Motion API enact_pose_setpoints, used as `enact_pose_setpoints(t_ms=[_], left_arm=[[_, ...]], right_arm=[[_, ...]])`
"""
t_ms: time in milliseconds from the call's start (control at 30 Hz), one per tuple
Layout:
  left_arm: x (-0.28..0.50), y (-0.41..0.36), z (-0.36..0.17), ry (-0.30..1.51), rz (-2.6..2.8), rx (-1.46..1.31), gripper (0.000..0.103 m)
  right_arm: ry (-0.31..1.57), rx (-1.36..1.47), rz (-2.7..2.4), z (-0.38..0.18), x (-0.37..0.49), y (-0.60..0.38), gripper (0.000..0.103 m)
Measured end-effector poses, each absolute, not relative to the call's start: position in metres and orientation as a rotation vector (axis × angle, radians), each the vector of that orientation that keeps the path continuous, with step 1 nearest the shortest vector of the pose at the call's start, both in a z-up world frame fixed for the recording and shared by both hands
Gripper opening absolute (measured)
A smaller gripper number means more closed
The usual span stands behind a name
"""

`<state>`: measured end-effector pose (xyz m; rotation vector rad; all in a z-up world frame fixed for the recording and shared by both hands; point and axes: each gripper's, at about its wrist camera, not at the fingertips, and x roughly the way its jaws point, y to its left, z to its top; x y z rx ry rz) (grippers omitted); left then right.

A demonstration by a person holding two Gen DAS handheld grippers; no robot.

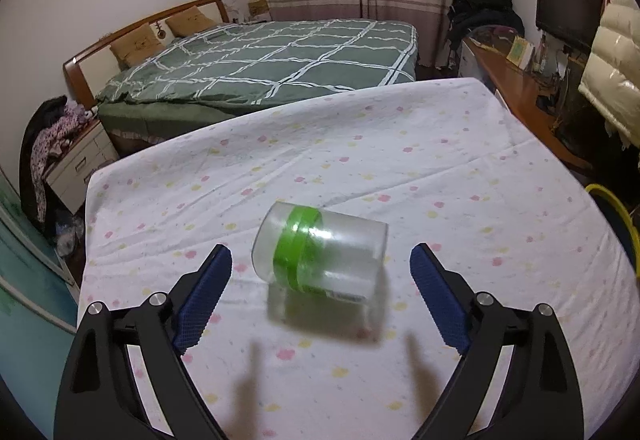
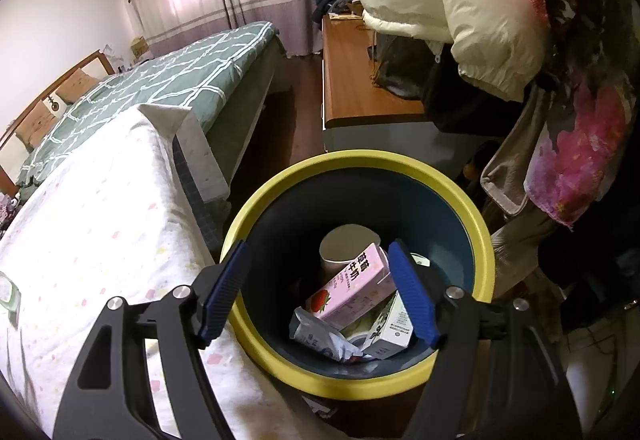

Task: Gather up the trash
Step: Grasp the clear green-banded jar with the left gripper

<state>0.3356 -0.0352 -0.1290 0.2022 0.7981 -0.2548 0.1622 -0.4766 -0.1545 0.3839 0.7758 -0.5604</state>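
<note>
Now, left wrist: left gripper (image 1: 320, 264) spread wide, empty; clear jar (image 1: 320, 250) lies on the sheet between fingers. Centre, then close gently.
Right wrist: right gripper (image 2: 318, 294) released, above yellow-rimmed bin (image 2: 478, 228) holding cartons.

Only one piece of writing could be read. In the right wrist view, the pink milk carton (image 2: 352, 290) lying in the yellow-rimmed bin (image 2: 460, 184) carried the large Chinese characters 草莓牛奶 — strawberry milk — down one face, beside a picture of a strawberry. Smaller print ran along the same face but was too fine to make out. The white carton (image 2: 394, 330) next to it bore dark print and a small block of text — neither could be read. In the left wrist view, a small label on the clear cup (image 1: 320, 248) was blurred beyond reading.
</note>
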Motion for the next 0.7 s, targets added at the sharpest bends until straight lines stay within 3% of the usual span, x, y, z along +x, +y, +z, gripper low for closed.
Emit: enact_pose_setpoints(t_ms=[333, 367, 467, 700], left_arm=[[0.365, -0.032, -0.152, 0.827, -0.321, 0.199, 0.093], [0.366, -0.032, -0.153, 0.828, -0.326, 0.198, 0.091], [0.367, -0.037, -0.157, 0.839, -0.349, 0.214, 0.071], [0.348, -0.055, -0.152, 0.839, -0.335, 0.263, 0.071]], right_arm=[[0.791, 0.364, -0.553, -0.156, 0.169, -0.472, 0.069], [0.791, 0.363, -0.552, -0.156, 0.169, -0.471, 0.069], [0.790, 0.359, -0.549, -0.155, 0.169, -0.471, 0.069], [0.755, 0.363, -0.539, -0.152, 0.165, -0.470, 0.070]])
